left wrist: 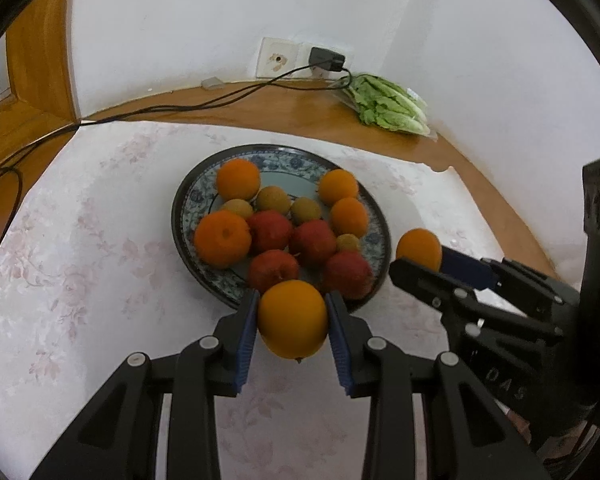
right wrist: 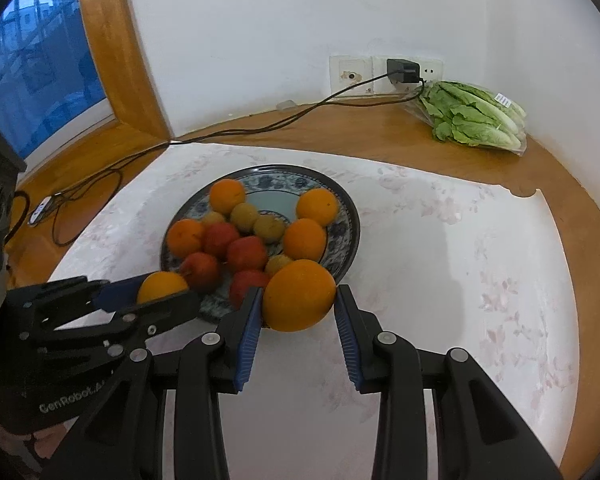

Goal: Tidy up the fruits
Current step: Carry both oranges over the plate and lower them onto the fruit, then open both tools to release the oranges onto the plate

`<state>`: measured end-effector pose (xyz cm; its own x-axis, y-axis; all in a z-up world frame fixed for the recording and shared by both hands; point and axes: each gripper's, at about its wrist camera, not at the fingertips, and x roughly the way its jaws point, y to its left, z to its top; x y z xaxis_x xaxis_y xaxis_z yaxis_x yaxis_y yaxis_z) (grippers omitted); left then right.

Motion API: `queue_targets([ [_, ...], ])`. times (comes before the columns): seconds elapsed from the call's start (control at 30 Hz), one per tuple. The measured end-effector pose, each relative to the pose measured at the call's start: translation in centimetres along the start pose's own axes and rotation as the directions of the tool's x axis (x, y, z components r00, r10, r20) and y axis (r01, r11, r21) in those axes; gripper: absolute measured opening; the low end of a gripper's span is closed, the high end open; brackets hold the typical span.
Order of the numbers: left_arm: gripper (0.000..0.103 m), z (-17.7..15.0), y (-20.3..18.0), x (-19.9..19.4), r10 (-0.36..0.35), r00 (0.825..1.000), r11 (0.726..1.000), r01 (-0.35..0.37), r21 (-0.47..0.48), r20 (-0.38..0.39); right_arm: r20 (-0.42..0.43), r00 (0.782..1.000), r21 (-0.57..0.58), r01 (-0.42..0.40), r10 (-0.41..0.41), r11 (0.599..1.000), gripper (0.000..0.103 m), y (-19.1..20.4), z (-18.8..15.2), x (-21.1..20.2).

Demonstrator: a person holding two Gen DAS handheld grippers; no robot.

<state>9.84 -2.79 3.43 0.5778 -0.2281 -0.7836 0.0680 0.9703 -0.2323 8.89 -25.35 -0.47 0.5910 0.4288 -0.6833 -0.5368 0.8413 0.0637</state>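
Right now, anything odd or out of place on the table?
The white table cover has a torn, ragged far right corner. A bagged lettuce sits alone by the wall, among no fruit. Charger cable trails across the wood. Nothing spilled.

plate (left wrist: 382,236): mid-table (left wrist: 340,136), on cloth (left wrist: 80,260), fruits (left wrist: 270,230) piled in it | lettuce bag (left wrist: 388,106): behind-right, against wall | cable (left wrist: 160,110): runs left from wall socket (left wrist: 278,58)

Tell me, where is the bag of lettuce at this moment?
The bag of lettuce lies on the bare wooden tabletop at the far right, against the wall, just below the wall socket with the black charger.
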Motion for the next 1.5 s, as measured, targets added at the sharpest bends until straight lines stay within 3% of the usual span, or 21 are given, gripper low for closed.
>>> queue_targets([
  [0.43,0.035,1.0,0.8,1.4,-0.001,1.0,1.0,0.001,-0.008,0.014,-0.035,0.999,-0.02,0.016,-0.016,1.0,0.037,0.4,0.7,3.1],
  [1.5,0.035,1.1,1.2,1.8,-0.007,1.0,1.0,0.007,-0.018,0.011,-0.01,0.999,-0.038,0.039,-0.04,0.998,0.037,0.7,1.1,3.4],
])
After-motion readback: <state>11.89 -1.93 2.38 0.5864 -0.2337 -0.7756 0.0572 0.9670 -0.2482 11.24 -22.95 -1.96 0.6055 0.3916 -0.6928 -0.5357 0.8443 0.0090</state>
